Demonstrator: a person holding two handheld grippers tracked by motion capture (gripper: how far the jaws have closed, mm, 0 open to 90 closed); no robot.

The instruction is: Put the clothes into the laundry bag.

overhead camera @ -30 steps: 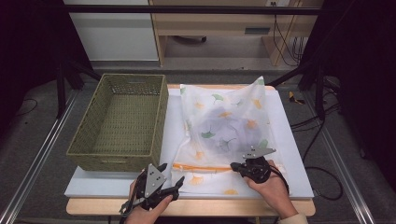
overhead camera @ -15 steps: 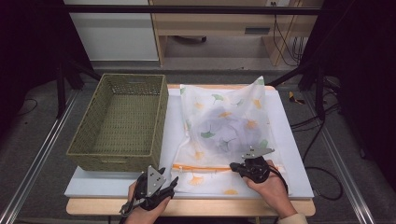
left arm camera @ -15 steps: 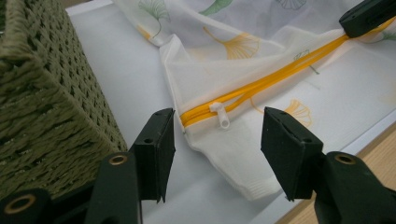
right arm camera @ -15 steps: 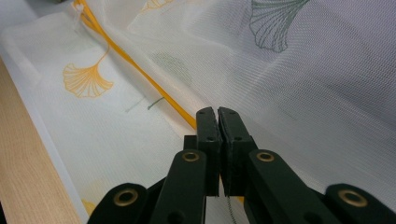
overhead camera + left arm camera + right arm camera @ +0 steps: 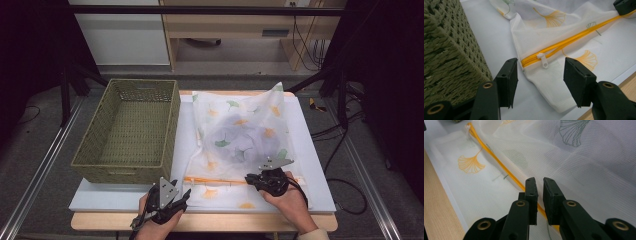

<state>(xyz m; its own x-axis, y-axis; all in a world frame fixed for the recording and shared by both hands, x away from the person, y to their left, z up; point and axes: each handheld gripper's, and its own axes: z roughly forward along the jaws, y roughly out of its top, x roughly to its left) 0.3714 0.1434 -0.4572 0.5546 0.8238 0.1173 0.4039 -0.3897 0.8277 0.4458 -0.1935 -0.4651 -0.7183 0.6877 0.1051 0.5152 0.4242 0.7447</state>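
The left claw (image 5: 540, 77) stands spread, its two black jaws parted on either side of the white zipper pull (image 5: 543, 60), which lies between them untouched; the jaws have just been closing in toward it. That pull sits at the end of the orange zipper (image 5: 574, 37) sewn across the near part of a white mesh laundry bag (image 5: 574, 72). From above, the left claw (image 5: 186, 194) sits at the near left corner of the bag, held in the person's left hand (image 5: 159, 226) at the front edge of the tabletop (image 5: 125, 195).

The right claw (image 5: 539, 185) has its jaws nearly pressed together with a narrow gap between them, and they have just been opening a little. The orange zipper (image 5: 496, 157) runs under the left jaw, and the bag's mesh (image 5: 586, 165) lies beneath both; whether the pads still pinch the fabric cannot be told. In the high view the right claw (image 5: 250, 179) rests on the zipper line (image 5: 215, 181) toward the bag's right side, with the right hand (image 5: 290, 197) behind it.

The laundry bag (image 5: 240, 130) lies flat on the white tabletop, printed with ginkgo leaves in orange and green, something greyish showing through its middle. Just left of it stands a woven olive basket (image 5: 100, 167), its wall close beside the left claw. No brand, label or readable writing shows on the bag, the basket or the claws.
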